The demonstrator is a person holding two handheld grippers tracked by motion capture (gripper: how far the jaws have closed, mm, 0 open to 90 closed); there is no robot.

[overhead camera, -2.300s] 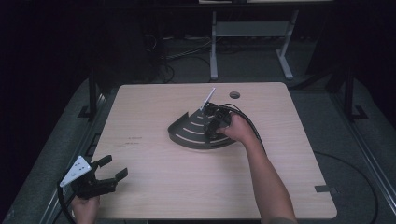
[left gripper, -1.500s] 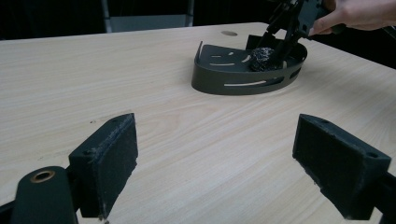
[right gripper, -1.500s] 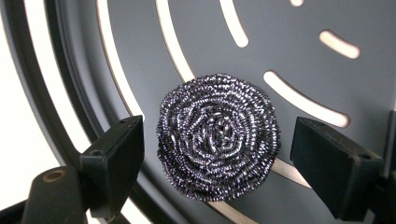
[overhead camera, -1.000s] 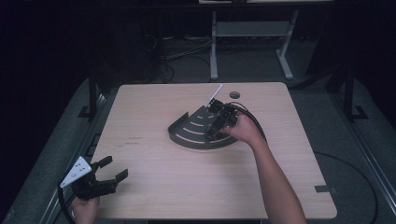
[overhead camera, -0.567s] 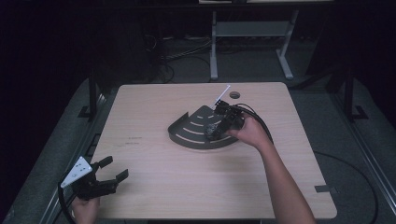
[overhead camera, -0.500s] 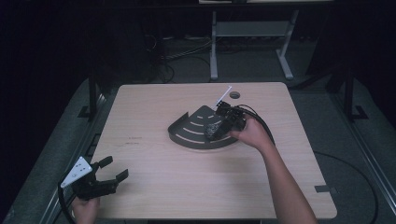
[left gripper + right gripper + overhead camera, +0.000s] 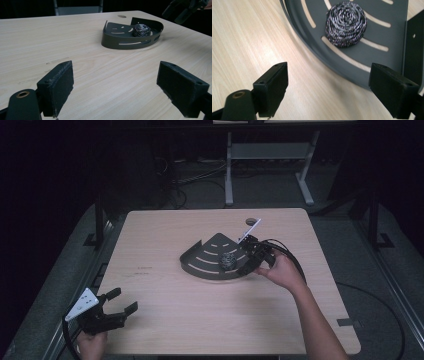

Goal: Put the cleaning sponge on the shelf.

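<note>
The right gripper [image 7: 248, 263] had backed off, jaws wide and empty, leaving the steel-wool scouring ball [image 7: 228, 260] inside the dark grey quarter-round metal tray [image 7: 202, 262]: placement looked complete.

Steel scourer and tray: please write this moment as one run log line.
steel scourer: lying in grey tray | right gripper: open, beside tray | left gripper: open, apart

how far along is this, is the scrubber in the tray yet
Done: the steel wool scrubber lies inside the dark slotted tray, free of any grip. In hand: nothing; the right gripper is open at the tray's rim. Left: nothing obvious; the left gripper sits open near the table's front corner.
</note>
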